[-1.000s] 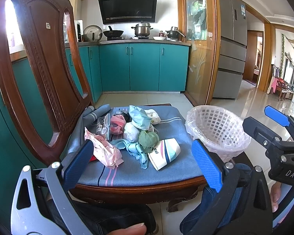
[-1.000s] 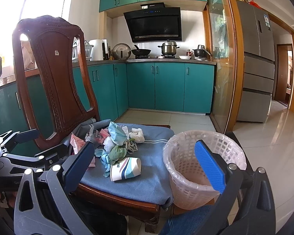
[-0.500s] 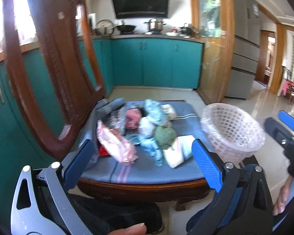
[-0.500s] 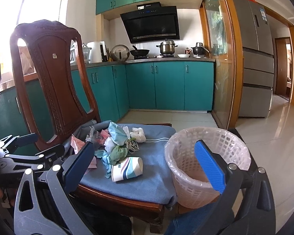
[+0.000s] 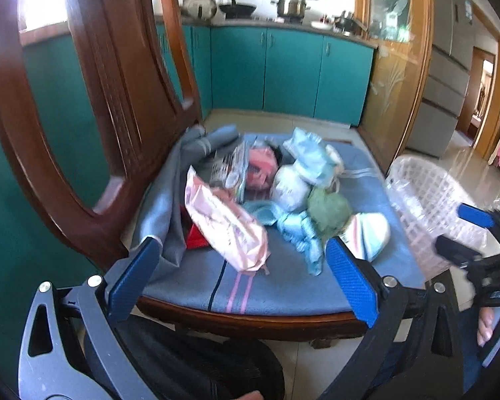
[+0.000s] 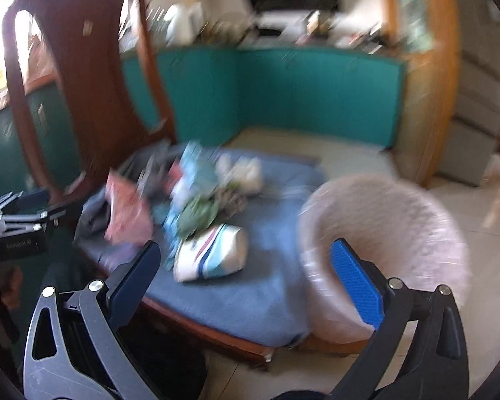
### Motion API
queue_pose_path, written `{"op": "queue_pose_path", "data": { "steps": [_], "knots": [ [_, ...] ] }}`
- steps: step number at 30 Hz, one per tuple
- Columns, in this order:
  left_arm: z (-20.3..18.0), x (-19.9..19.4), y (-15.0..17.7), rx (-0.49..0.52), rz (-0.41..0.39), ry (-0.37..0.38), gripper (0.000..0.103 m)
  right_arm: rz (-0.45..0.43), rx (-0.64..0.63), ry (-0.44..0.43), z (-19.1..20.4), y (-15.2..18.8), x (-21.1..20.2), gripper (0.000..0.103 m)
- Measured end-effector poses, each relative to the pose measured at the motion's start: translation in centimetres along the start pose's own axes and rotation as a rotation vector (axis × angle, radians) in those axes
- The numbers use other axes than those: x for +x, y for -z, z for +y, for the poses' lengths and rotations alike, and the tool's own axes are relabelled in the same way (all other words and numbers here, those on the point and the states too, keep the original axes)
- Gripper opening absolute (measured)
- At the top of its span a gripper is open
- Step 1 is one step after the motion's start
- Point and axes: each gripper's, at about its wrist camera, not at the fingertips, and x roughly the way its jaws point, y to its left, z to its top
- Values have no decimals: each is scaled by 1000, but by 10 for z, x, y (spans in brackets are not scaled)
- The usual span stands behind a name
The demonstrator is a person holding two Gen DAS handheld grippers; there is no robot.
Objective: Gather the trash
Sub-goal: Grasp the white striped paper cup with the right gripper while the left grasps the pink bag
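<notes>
On the dark wooden chair's blue cushion [image 5: 283, 286], beside the white mesh bin [image 5: 426, 200], my trash pile's pink plastic wrapper [image 5: 226, 226] lies lengthwise toward me. Right view blurred. My left gripper [image 5: 243, 276] and right gripper [image 6: 246, 273] gape wide, empty.

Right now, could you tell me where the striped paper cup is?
The striped paper cup lies on its side at the right front of the trash pile on the blue cushion, between the green wad and the basket.
</notes>
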Motion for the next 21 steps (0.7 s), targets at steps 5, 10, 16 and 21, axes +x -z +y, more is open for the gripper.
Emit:
{"op": "queue_pose_path", "data": {
  "steps": [5, 10, 16, 21],
  "knots": [
    [8, 22, 2, -11, 42, -66, 100, 163, -124, -51, 31, -12, 78, 100],
    [9, 37, 3, -26, 84, -88, 100, 248, -157, 16, 50, -3, 131, 100],
    [10, 58, 2, -72, 129, -60, 100, 274, -128, 0, 47, -1, 145, 84],
    [8, 82, -3, -118, 180, -37, 100, 261, -94, -39, 39, -6, 134, 83]
  ]
}}
